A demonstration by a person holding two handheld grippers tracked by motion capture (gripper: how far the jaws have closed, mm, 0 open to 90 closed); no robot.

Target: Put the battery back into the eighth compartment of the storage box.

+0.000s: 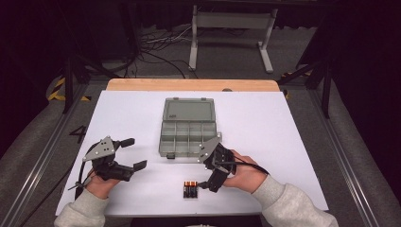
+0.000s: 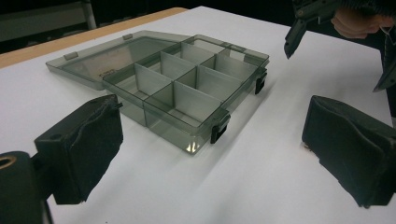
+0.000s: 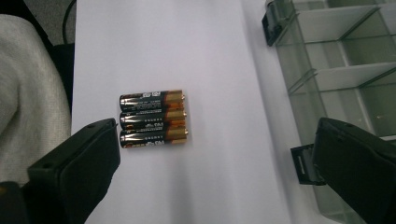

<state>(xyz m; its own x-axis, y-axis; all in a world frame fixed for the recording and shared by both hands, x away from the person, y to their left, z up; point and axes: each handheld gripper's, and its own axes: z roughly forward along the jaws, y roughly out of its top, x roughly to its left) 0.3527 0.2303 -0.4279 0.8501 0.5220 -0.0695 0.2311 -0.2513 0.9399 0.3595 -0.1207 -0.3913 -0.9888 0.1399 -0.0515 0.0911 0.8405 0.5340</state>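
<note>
White and matte, one sheet (image 1: 265, 123) covers the table, with a strip of bare wood (image 1: 189, 84) showing along its far edge. At the middle of the sheet lies one organiser box (image 1: 188, 138) of smoky translucent plastic, rectangular, its flat lid (image 1: 188, 110) thrown back on the far side and two black latches on its near wall. Thin dividers split the tray into compartments, two rows of them as far as can be counted, and every one that shows is bare. Left of the box and nearer the person, the left gripper (image 1: 135, 152) is held just above the sheet, its two black padded jaws spread wide with nothing between them. Close to the box's near right corner, the right gripper (image 1: 213, 164) points down at the sheet, its jaws likewise wide apart and holding nothing. Just in front of the box, beside the right gripper, lie three batteries (image 3: 153, 119), small cylinders in black and copper wrap, packed side by side and touching, their tips all facing one way.
</note>
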